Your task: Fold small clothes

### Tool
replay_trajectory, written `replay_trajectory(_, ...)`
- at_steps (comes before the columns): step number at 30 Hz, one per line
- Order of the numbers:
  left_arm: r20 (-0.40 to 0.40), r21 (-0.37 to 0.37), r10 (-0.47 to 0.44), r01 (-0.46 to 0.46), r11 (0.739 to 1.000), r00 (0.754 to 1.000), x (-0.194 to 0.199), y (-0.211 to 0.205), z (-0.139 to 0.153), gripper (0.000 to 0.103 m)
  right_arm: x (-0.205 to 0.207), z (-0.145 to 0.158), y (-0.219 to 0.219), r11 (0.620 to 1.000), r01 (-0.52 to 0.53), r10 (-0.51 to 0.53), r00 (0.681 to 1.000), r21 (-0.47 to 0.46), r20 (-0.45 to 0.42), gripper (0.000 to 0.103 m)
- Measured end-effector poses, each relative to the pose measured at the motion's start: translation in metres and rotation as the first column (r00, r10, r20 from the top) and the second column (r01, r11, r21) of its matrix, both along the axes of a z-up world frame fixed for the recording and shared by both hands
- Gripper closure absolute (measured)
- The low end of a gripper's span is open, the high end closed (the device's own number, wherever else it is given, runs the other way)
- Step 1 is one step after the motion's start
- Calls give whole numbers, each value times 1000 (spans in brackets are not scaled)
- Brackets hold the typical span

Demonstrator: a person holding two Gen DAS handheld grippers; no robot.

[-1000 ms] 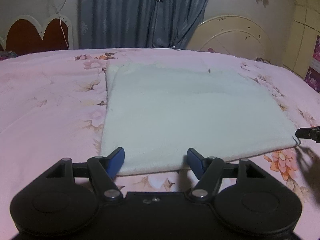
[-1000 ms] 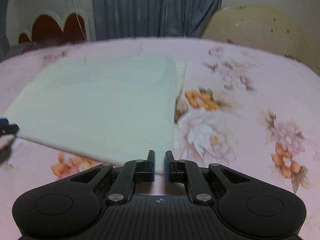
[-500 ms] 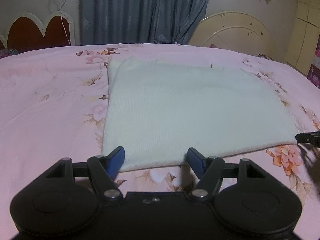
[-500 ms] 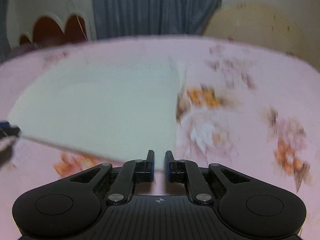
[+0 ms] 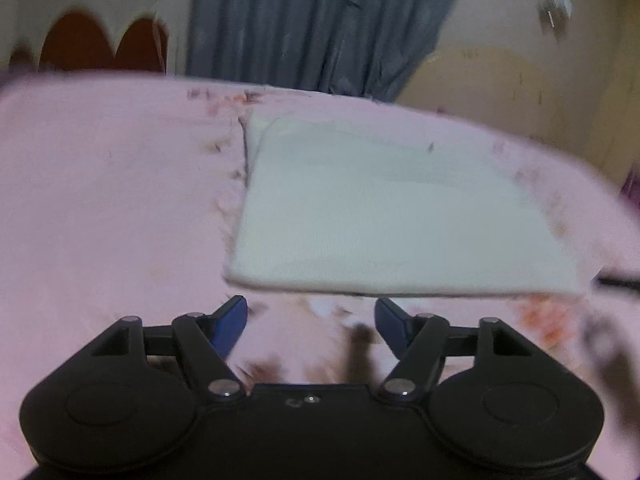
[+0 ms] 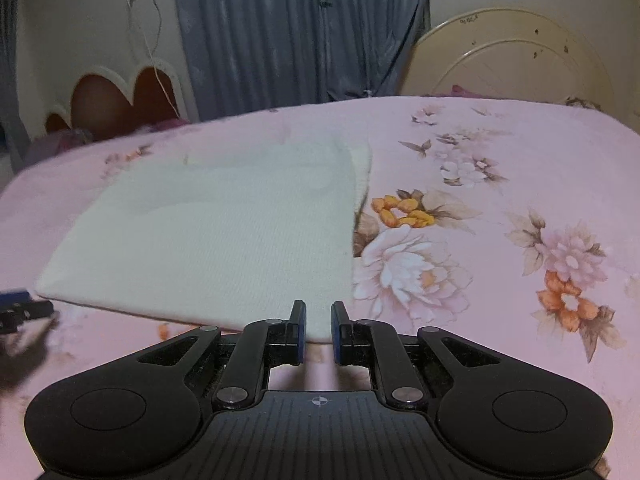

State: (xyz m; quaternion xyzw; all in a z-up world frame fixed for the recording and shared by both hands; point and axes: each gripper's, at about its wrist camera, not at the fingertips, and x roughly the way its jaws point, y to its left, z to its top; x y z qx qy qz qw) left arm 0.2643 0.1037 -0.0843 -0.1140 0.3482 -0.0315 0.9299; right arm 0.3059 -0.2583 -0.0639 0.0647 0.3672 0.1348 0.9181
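One garment: a pale cream knitted cloth, folded flat into a rectangle, lies mid-bed on the pink floral bedsheet, its far edge showing a second layer beneath.
Near edge: seems slightly lifted at its right-hand corner, though the left view is blurred.
Right gripper: jaws narrowed to a small gap with the cloth's near right corner between them; probably pinching it, contact not certain.
Left gripper: jaws spread wide, holding nothing, just short of the near left corner.
Step in hand: likely taking both near corners for another fold.
Next move calls for: left jaws advancing over the corner and closing, then both lifting together toward the far edge.
Beyond: grey-blue curtain.
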Motion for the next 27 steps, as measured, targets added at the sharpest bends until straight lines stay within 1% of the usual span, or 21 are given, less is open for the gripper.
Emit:
replay_trajectory(1, 0, -90, 15, -15, 996, 1000, -2, 3, -4, 36, -1, 1, 3, 1000, -6, 6, 1000, 15, -7, 92)
replay_trajectory(2, 3, -180, 46, -45, 983, 999, -2, 6, -10, 36, -1, 2, 6, 999, -14, 15, 1000, 33, -12, 91)
replay_trajectory(3, 4, -242, 77, -74, 967, 997, -1, 10, -13, 36, -1, 3, 9, 999, -20, 20, 1000, 46, -13, 79)
replay_trajectory(4, 7, -317, 115, -107, 942, 993, 2, 15, -17, 36, -1, 4, 13, 998, -25, 25, 1000, 59, -7, 68)
replay_trajectory(6, 0, -440, 181, -162, 883, 984, 9, 24, -25, 36, 5, 5, 21, 995, -46, 47, 999, 88, -7, 69)
replay_trajectory(7, -1, -479, 210, -185, 858, 978, 13, 27, -28, 36, 9, 5, 24, 995, -46, 46, 999, 93, -5, 72)
replay_trajectory(8, 0, -505, 237, -204, 839, 972, 19, 29, -31, 36, 15, 4, 30, 994, -49, 50, 999, 94, -8, 79)
replay_trajectory(9, 5, -517, 252, -214, 829, 968, 24, 29, -33, 36, 24, 3, 36, 994, -55, 57, 998, 98, -17, 98)
replay_trajectory(10, 11, -521, 262, -219, 825, 965, 29, 28, -34, 36, 31, 2, 41, 993, -53, 56, 998, 103, -22, 101)
replay_trajectory(13, 35, -523, 293, -233, 820, 955, 41, 27, -36, 37, 56, 1, 61, 991, -72, 75, 997, 116, -19, 101)
replay_trajectory(15, 42, -524, 311, -245, 816, 949, 48, 27, -37, 41, 74, 1, 78, 988, -94, 96, 995, 124, -13, 101)
replay_trajectory(16, 39, -526, 324, -257, 811, 945, 50, 28, -38, 47, 84, 1, 87, 987, -105, 107, 994, 125, -10, 101)
replay_trajectory(17, 32, -532, 343, -275, 801, 939, 53, 30, -39, 53, 93, 1, 96, 986, -116, 117, 993, 124, -8, 101)
replay_trajectory(18, 23, -544, 358, -289, 788, 933, 57, 33, -41, 57, 101, 0, 105, 985, -124, 125, 992, 122, -5, 101)
replay_trajectory(20, 3, -573, 384, -313, 757, 923, 63, 40, -45, 71, 115, -2, 118, 984, -133, 135, 991, 121, -5, 101)
replay_trajectory(21, -10, -593, 396, -325, 737, 918, 64, 43, -48, 75, 122, -3, 124, 983, -136, 138, 990, 121, -5, 101)
replay_trajectory(23, -39, -619, 413, -346, 705, 910, 64, 49, -54, 92, 131, -6, 134, 982, -146, 147, 989, 116, 1, 101)
replay_trajectory(24, -51, -633, 419, -353, 689, 907, 63, 52, -57, 91, 133, -7, 139, 982, -152, 152, 988, 114, 3, 101)
replay_trajectory(25, -49, -640, 416, -349, 685, 908, 61, 53, -58, 92, 136, -8, 142, 981, -160, 161, 987, 110, 5, 101)
replay_trajectory(27, -41, -628, 404, -338, 701, 914, 63, 52, -57, 92, 137, -13, 150, 979, -185, 185, 983, 90, 9, 101)
